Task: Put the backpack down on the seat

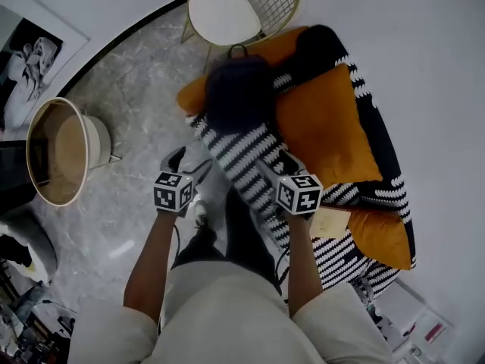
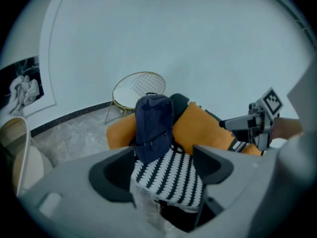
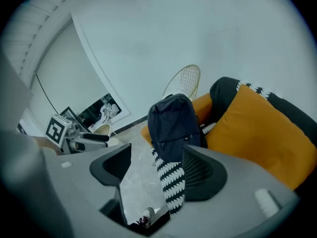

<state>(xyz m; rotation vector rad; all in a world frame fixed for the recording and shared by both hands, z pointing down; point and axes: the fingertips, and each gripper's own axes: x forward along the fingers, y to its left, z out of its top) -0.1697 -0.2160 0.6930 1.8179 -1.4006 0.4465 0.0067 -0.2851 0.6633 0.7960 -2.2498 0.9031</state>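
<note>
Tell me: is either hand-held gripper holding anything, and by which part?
Nothing is held: left hand-held gripper and right hand-held gripper are open; the backpack rests on the seat.

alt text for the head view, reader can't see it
A dark blue backpack rests on a black-and-white striped seat beside an orange cushion. Nearer the camera, the person's left gripper and right gripper are both open and empty, clear of it. A white wire-backed chair stands behind.
</note>
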